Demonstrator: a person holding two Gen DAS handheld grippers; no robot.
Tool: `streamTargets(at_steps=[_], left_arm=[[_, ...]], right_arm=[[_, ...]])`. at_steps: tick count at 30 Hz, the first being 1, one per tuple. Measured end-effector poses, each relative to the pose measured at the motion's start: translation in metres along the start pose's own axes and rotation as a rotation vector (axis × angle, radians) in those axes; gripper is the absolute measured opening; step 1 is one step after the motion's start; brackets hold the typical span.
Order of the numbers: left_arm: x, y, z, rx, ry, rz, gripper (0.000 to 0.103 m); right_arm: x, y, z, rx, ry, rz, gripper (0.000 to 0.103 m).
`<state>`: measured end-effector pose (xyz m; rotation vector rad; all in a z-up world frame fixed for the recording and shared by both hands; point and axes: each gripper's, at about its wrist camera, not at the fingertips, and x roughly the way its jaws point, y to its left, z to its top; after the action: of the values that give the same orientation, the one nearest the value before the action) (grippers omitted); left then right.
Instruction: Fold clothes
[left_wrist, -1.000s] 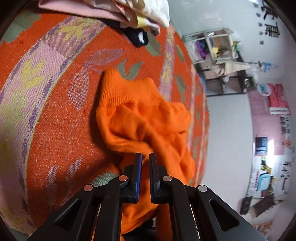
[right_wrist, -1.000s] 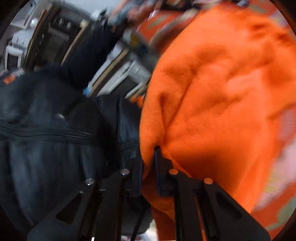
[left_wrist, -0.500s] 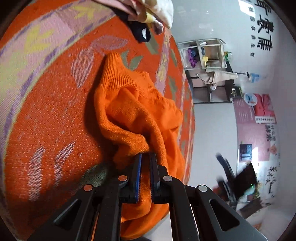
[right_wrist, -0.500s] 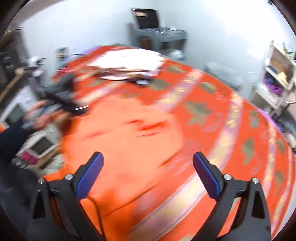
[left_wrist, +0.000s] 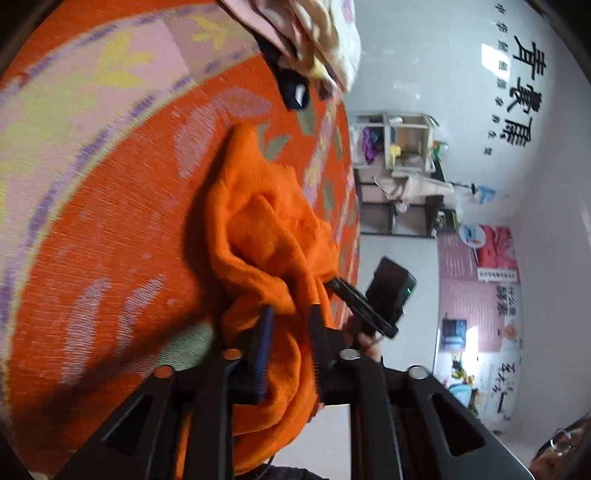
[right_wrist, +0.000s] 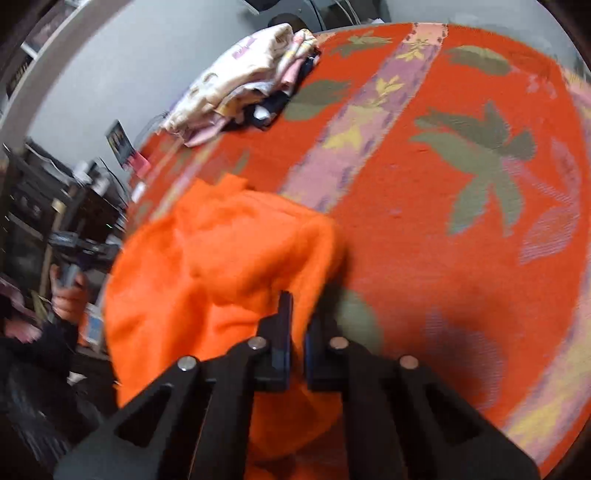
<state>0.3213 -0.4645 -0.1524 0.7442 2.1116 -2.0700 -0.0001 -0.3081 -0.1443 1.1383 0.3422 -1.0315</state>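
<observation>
An orange knit sweater lies crumpled at the near edge of a table under an orange patterned cloth. My left gripper has its jaws a little apart with a thick fold of the sweater between them. My right gripper is shut on another part of the sweater, at the table's edge. In the left wrist view the right gripper shows gripping the sweater's far side.
A pile of folded pale clothes with a dark item lies at the far end of the table; it also shows in the left wrist view. A shelf unit stands by the white wall. Dark furniture stands left of the table.
The right gripper was wide open half a second ago and has now shut on the sweater. The left gripper's jaws have parted a little, with more of the sweater between them.
</observation>
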Motion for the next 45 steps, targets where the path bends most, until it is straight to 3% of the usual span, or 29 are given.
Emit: streamTargets(at_steps=[1, 4, 8, 11, 13, 17, 21, 25, 28, 30, 32, 33, 35, 37, 39, 41, 45], left_arm=[[-0.004, 0.001, 0.001, -0.003, -0.015, 0.007, 0.042], [-0.012, 0.0, 0.003, 0.001, -0.035, 0.02, 0.05], [-0.001, -0.019, 0.01, 0.088, 0.022, 0.064, 0.054], [0.014, -0.034, 0.011, 0.144, 0.084, 0.078, 0.056], [0.031, -0.046, 0.009, 0.196, 0.125, 0.112, 0.056], [0.068, -0.069, 0.013, 0.328, 0.142, 0.257, 0.056], [0.097, -0.088, 0.003, 0.505, 0.23, 0.334, 0.056], [0.108, -0.105, -0.024, 0.729, 0.275, 0.444, 0.056], [0.118, -0.105, -0.038, 0.837, 0.325, 0.516, 0.056], [0.122, -0.097, -0.038, 0.867, 0.317, 0.589, 0.056], [0.129, -0.09, -0.037, 0.89, 0.307, 0.657, 0.032], [0.133, -0.087, -0.037, 0.901, 0.302, 0.69, 0.004], [0.139, -0.083, -0.04, 0.934, 0.281, 0.744, 0.004], [0.137, -0.09, -0.053, 1.0, 0.223, 0.764, 0.004], [0.132, -0.097, -0.063, 1.039, 0.16, 0.761, 0.003], [0.115, -0.102, -0.064, 0.99, 0.088, 0.678, 0.003], [0.064, -0.121, -0.059, 0.866, -0.089, 0.444, 0.003]], right_arm=[[-0.008, 0.007, -0.003, 0.027, -0.041, 0.058, 0.006], [-0.058, 0.03, -0.013, 0.074, -0.215, 0.188, 0.006], [-0.177, 0.055, -0.031, 0.052, -0.488, 0.102, 0.006], [-0.239, 0.068, -0.053, 0.039, -0.574, -0.071, 0.006], [-0.258, 0.07, -0.068, 0.051, -0.581, -0.177, 0.005], [-0.261, 0.044, -0.102, 0.154, -0.538, -0.279, 0.005], [-0.25, 0.025, -0.132, 0.23, -0.537, -0.263, 0.005], [-0.24, 0.021, -0.137, 0.24, -0.532, -0.25, 0.005], [-0.238, 0.013, -0.14, 0.245, -0.529, -0.24, 0.005], [-0.235, 0.009, -0.142, 0.248, -0.528, -0.231, 0.005], [-0.232, 0.01, -0.143, 0.239, -0.52, -0.244, 0.005], [-0.23, 0.011, -0.143, 0.234, -0.514, -0.255, 0.005], [-0.226, 0.013, -0.145, 0.218, -0.503, -0.287, 0.005], [-0.221, 0.023, -0.147, 0.176, -0.49, -0.378, 0.005], [-0.214, 0.049, -0.149, 0.068, -0.462, -0.534, 0.005], [-0.207, 0.082, -0.151, -0.063, -0.427, -0.703, 0.004], [-0.18, 0.168, -0.161, -0.456, -0.323, -1.199, 0.003]])
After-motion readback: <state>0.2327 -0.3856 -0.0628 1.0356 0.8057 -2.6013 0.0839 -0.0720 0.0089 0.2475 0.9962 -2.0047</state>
